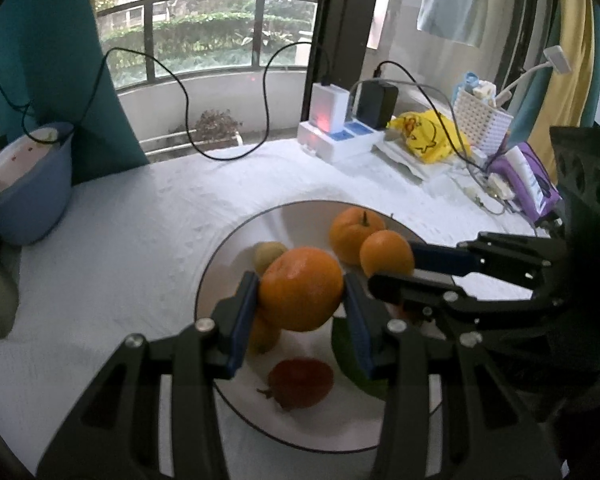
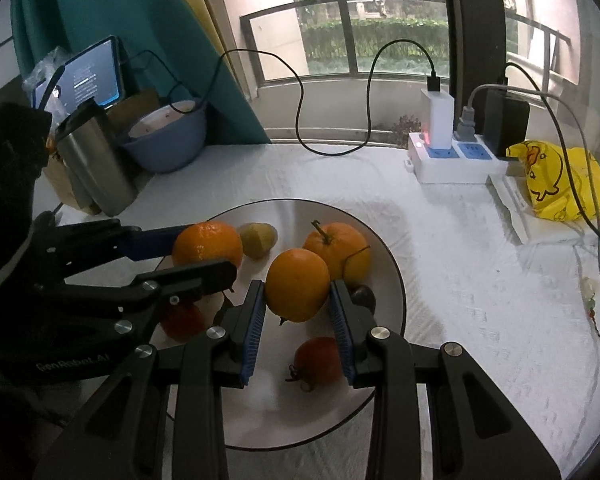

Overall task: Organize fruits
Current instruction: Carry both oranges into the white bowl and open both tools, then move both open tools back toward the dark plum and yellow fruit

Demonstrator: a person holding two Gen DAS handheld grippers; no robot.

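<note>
Over the white plate (image 2: 388, 264), the left gripper (image 1: 302, 296) clasps a large orange (image 1: 300, 288) and the right gripper (image 2: 298, 294) clasps a smaller orange (image 2: 298, 284). Both likely need lowering into bare spots, one at a time, clear of the tomato (image 2: 316, 362), before letting go.
</note>
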